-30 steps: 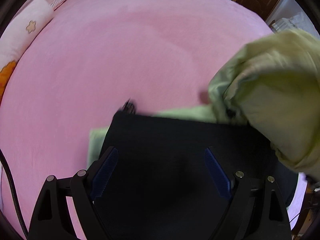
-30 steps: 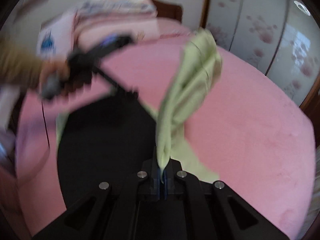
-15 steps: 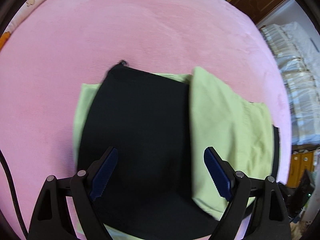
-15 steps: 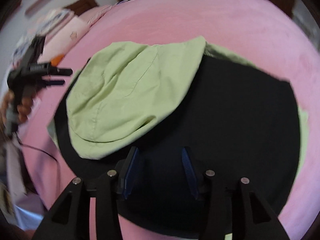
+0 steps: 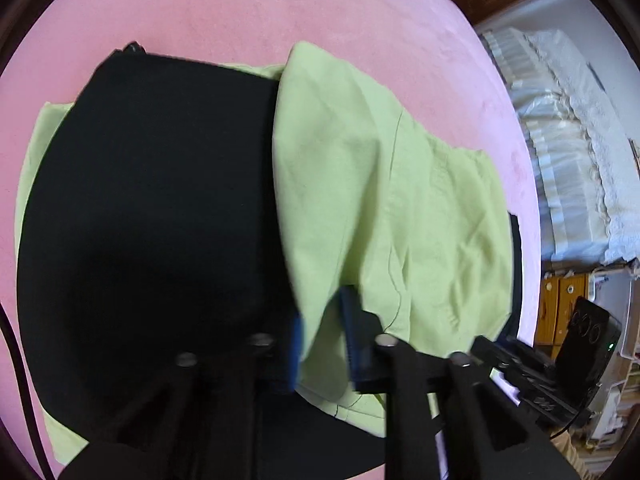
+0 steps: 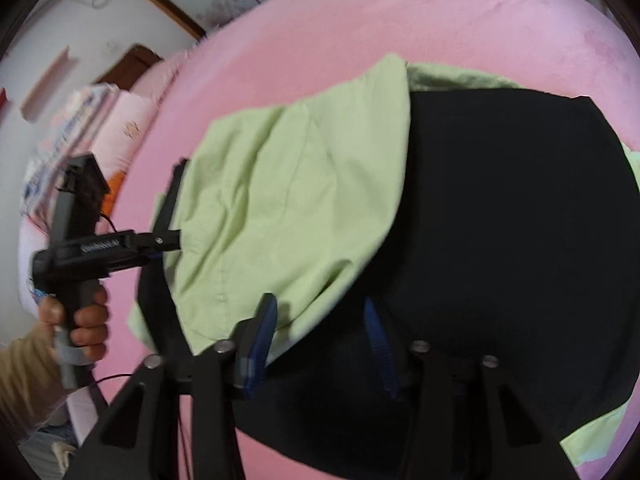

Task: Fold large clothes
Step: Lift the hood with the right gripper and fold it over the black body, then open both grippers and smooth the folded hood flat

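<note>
Right now the left gripper [image 5: 322, 308] is closing its fingers, and a fold of the green garment [image 5: 380, 200] runs up between them. The pads look to be pressing it from both sides, though blur softens the edges. The right gripper [image 6: 319, 302] is closing too, but its fingers stand apart. Only the corner of the green flap sits by one finger, with the board [image 6: 500, 220] showing in the gap, so they grip nothing.

Outward from the fingers, the garment lies on the pink bed [image 5: 280, 8] with a flat black board on top of it. Green cloth shows past the board's edges, and one flap is turned over onto the board, covering about half of it. From the left wrist, that flap stretches straight ahead of the fingers, its long axis running away from them toward the board's far edge. From the right wrist, the flap lies ahead and off to one side, where a hand [image 6: 80, 320] holds the left gripper at the cloth's outer edge.

The left hand is nearer, so shifting or smoothing the flap probably falls to it.
</note>
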`<state>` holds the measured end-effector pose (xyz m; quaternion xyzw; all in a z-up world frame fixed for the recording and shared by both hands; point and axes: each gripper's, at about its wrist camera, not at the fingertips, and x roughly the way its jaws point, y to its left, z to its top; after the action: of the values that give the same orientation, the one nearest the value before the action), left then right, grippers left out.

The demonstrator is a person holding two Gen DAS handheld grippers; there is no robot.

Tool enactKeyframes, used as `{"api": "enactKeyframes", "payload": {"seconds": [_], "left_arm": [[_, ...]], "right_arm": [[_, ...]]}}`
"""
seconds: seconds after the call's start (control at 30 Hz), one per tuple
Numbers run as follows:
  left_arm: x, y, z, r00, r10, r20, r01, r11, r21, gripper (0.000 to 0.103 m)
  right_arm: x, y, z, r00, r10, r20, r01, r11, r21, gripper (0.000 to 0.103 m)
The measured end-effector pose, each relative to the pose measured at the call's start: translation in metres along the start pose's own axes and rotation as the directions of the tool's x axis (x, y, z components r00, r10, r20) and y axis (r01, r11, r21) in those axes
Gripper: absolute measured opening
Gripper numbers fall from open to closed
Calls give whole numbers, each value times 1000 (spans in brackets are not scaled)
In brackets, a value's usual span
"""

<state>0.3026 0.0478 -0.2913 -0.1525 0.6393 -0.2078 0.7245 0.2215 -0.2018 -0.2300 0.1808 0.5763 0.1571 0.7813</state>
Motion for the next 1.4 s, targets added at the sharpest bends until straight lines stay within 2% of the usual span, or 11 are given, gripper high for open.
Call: {"api": "enactKeyframes", "payload": {"seconds": [0.2,0.4,0.5,0.67,0.77,0.9,1.1,1.2,1.3,1.37,1.4], "left_arm": [[-25,-29,-21,990,25,138,-35,997,70,4],[20,-21,-40,988,140,63,-145,986,84,4],[15,-25,-38,985,154,74,-160,982,95,12],[-13,-39,-36,964,241,115,-257,954,156,46],[-40,-51,-38,932,283,225,-323,931,168,49],[-61,-73,-37,910,219,351,-284,948,145,48],[-16,-101,-31,943,104,318,-160,975,157,26],[19,-102,-37,950,148,275,-198,966,165,23],[44,-84,-41,947,213,240,-254,954,156,10],[47,-73,-45,949,204,240,-243,959,146,6],[48,-68,-47,953,193,235,-230,962,144,5]], "right_arm": [[-36,13,6,983,-100,154,112,991,-70,3],[12,-15,-8,988,-152,-9,152,988,3,6],[4,-4,-5,981,-193,16,193,981,-12,10],[-21,9,-8,962,-266,54,268,963,-33,29],[-43,22,-11,935,-324,147,333,942,-44,30],[-58,57,-11,900,-307,309,355,928,-111,30],[-13,97,1,911,-220,350,308,925,-220,29],[14,97,0,915,-238,325,333,902,-275,29],[24,75,-5,884,-346,316,432,862,-266,29],[24,40,-11,822,-477,310,544,819,-182,23],[23,26,-13,825,-486,290,540,828,-151,16]]}}
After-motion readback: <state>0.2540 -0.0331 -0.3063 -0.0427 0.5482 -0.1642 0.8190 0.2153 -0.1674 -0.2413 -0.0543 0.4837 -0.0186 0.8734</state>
